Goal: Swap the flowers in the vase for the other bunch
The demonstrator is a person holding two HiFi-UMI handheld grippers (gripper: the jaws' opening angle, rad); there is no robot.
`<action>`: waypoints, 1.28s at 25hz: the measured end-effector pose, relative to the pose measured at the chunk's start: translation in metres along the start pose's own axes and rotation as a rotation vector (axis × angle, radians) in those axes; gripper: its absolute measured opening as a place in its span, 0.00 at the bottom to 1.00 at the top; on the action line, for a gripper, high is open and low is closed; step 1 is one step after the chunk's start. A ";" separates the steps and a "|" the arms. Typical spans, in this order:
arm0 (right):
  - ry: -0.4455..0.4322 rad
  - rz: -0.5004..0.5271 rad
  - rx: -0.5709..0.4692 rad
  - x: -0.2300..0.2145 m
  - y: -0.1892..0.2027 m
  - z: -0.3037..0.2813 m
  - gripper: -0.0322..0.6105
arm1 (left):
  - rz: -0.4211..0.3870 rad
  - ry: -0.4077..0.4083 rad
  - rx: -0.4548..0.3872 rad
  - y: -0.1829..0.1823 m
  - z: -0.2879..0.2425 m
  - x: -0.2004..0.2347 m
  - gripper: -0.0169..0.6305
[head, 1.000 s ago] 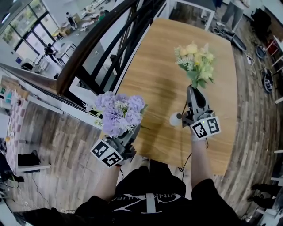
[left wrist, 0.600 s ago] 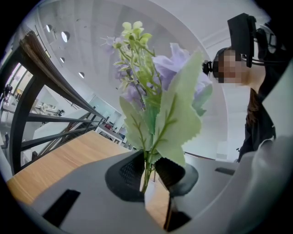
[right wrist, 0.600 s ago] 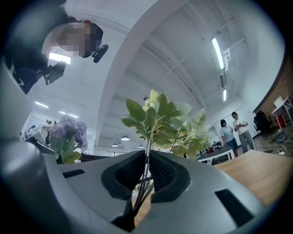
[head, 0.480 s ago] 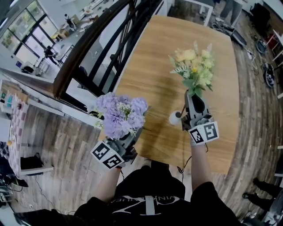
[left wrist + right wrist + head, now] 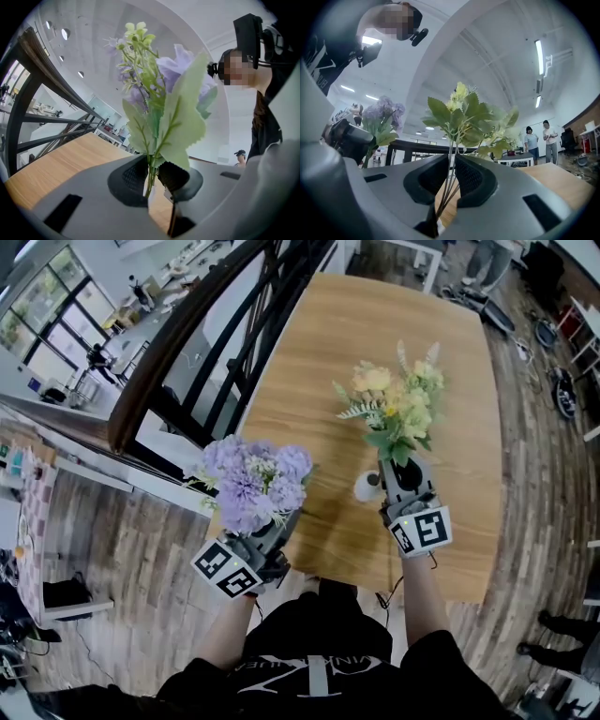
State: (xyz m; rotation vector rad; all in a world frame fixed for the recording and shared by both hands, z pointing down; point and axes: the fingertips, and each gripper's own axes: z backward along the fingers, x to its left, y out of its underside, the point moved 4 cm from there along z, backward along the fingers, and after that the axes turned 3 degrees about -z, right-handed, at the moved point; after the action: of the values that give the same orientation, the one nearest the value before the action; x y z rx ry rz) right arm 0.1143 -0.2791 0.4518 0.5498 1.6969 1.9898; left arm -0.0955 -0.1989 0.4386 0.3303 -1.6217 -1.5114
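My left gripper (image 5: 277, 519) is shut on the stems of a purple bunch (image 5: 249, 481), held upright off the table's near left corner. In the left gripper view the thin green stems (image 5: 150, 172) are pinched between the dark pads (image 5: 174, 174), with purple blooms (image 5: 182, 60) above. My right gripper (image 5: 403, 471) is shut on the stems of a yellow and green bunch (image 5: 394, 407) over the table. Its stems (image 5: 449, 180) run down between the pads (image 5: 469, 177). A small white vase (image 5: 367, 487) stands on the table just left of the right gripper.
The wooden table (image 5: 319, 381) stretches away from me. A dark railing (image 5: 178, 352) runs along its left side above a lower floor. Two people (image 5: 539, 137) stand far off beside a table. Cables and gear lie on the floor (image 5: 553, 371) at the right.
My right gripper has brought the yellow bunch nearer to me and a little left, closer to the vase, and has rolled somewhat. The left gripper and the purple bunch have stayed put.
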 end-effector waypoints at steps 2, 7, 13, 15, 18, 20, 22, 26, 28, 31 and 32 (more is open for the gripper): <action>0.002 0.016 0.022 0.005 0.003 0.003 0.12 | 0.001 0.005 -0.002 -0.001 0.001 0.000 0.14; 0.018 0.014 0.074 0.017 0.016 0.013 0.12 | 0.001 0.010 -0.011 -0.004 0.006 0.002 0.14; 0.018 0.033 0.148 0.027 0.031 0.023 0.12 | -0.002 0.015 -0.020 -0.007 0.006 -0.002 0.14; 0.016 0.043 0.178 0.029 0.037 0.025 0.12 | -0.001 0.017 -0.025 -0.007 0.007 -0.003 0.14; 0.010 0.036 0.190 0.032 0.042 0.029 0.12 | 0.002 0.017 -0.028 -0.008 0.007 -0.006 0.14; 0.003 0.034 0.186 0.032 0.041 0.030 0.12 | 0.004 0.015 -0.031 -0.008 0.007 -0.007 0.14; 0.001 0.044 0.185 0.033 0.039 0.031 0.12 | 0.006 0.014 -0.032 -0.007 0.007 -0.008 0.14; 0.018 0.080 0.198 0.034 0.038 0.033 0.13 | 0.011 0.017 -0.033 -0.006 0.008 -0.008 0.14; 0.027 0.100 0.214 0.036 0.039 0.035 0.19 | 0.012 0.019 -0.034 -0.006 0.009 -0.009 0.14; 0.038 0.105 0.233 0.036 0.041 0.043 0.25 | 0.013 0.024 -0.035 -0.005 0.010 -0.013 0.14; 0.041 0.100 0.238 0.036 0.042 0.046 0.25 | 0.013 0.026 -0.036 -0.005 0.010 -0.014 0.14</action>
State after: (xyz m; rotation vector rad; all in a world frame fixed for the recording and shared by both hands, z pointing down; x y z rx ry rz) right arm 0.1076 -0.2268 0.5003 0.6917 1.9824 1.8892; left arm -0.0965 -0.1833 0.4296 0.3177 -1.5720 -1.5191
